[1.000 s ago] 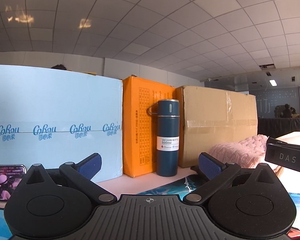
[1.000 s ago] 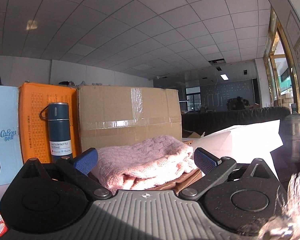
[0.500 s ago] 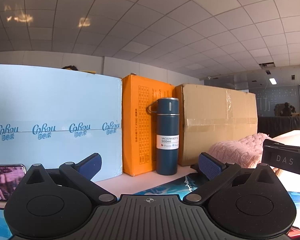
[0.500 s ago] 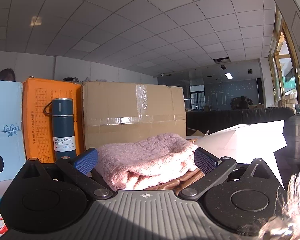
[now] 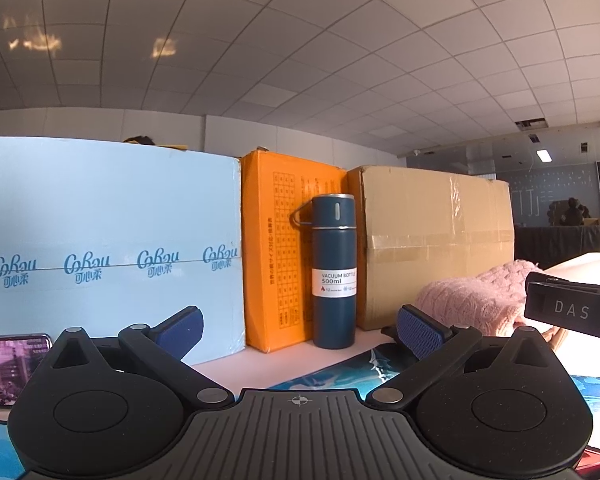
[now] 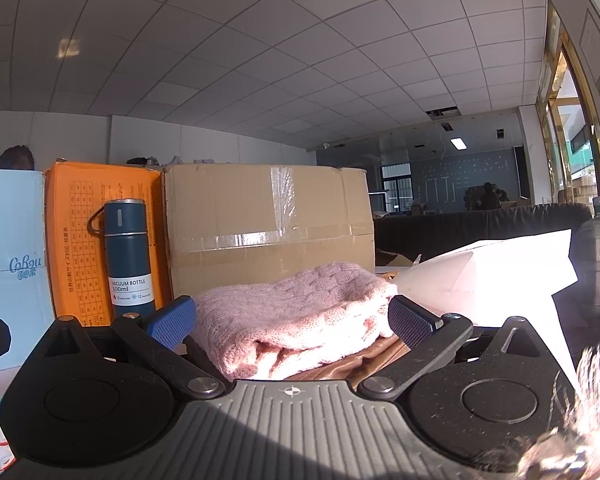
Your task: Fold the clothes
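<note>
Pink knit sweater [image 6: 296, 312] lies folded before closed cardboard box [image 6: 268, 216]; both grippers' jaws gape wide, empty.

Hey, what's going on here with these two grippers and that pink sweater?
A person holds two handheld grippers for folding clothes. Both are open and empty. The right gripper faces a pink knit sweater lying bunched on a brown garment. The left gripper points at a blue vacuum bottle standing before the boxes.
</note>
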Demonstrator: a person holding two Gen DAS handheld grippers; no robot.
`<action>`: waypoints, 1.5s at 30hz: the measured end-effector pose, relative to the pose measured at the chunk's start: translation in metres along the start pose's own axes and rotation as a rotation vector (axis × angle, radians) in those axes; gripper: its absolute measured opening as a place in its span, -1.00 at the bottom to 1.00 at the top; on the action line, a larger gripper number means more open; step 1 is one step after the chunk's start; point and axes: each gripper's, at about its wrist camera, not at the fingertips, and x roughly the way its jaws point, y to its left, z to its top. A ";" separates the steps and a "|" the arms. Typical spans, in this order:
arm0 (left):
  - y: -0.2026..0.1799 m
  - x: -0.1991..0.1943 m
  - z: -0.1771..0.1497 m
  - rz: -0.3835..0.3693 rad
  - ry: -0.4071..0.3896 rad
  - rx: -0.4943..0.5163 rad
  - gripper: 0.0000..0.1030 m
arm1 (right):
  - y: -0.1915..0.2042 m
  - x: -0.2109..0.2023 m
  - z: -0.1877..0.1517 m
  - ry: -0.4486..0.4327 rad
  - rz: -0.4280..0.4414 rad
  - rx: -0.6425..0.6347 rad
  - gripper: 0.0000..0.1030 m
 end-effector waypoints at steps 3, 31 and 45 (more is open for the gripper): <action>0.000 0.000 0.000 0.001 0.000 0.002 1.00 | -0.001 0.001 0.000 0.004 0.004 0.007 1.00; -0.001 0.001 0.000 0.002 0.000 0.007 1.00 | -0.003 0.003 0.000 0.015 0.010 0.020 1.00; -0.002 0.000 0.000 0.003 -0.002 0.014 1.00 | -0.003 0.003 -0.001 0.012 0.012 0.022 1.00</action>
